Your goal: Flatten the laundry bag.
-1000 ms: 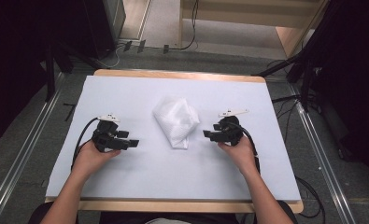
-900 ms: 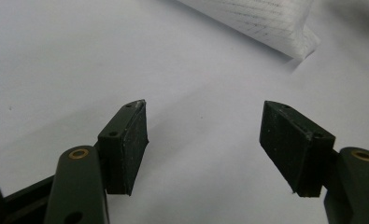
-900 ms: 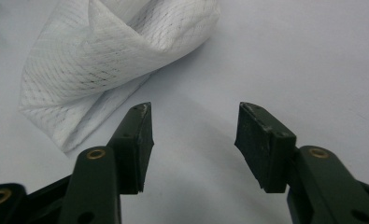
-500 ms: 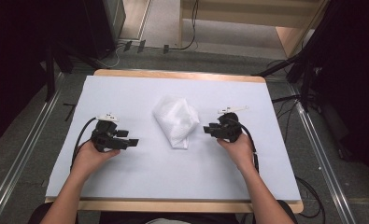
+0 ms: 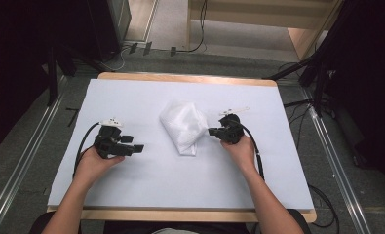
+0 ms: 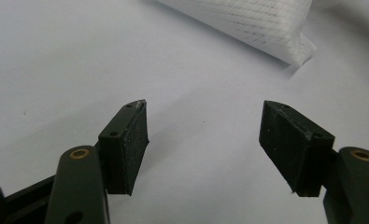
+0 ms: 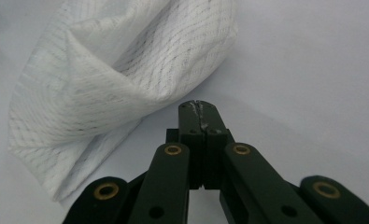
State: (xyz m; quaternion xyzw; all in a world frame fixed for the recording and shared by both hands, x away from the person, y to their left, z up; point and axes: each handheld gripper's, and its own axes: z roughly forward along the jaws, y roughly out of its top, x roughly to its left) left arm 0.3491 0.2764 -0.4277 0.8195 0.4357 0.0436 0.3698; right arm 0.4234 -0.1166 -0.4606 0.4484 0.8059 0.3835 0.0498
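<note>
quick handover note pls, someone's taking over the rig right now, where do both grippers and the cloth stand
Left gripper: jaws wide open, nothing between them, resting on the white table cover left of the cloth.
Right gripper: jaws have just been closing and are now shut, nothing between them; the tips sit at the right edge of the white mesh cloth, with no fold pinched.
Cloth: crumpled in a heap mid-table.
Done: nothing gripped yet.
Left: probably reopen the right gripper, take hold of an edge, then bring the left in.

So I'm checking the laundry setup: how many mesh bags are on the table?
1. The white mesh bag lies crumpled mid-table on the white sheet, between both hands, with the right tongs at its edge. Nothing else could hide another.
</note>
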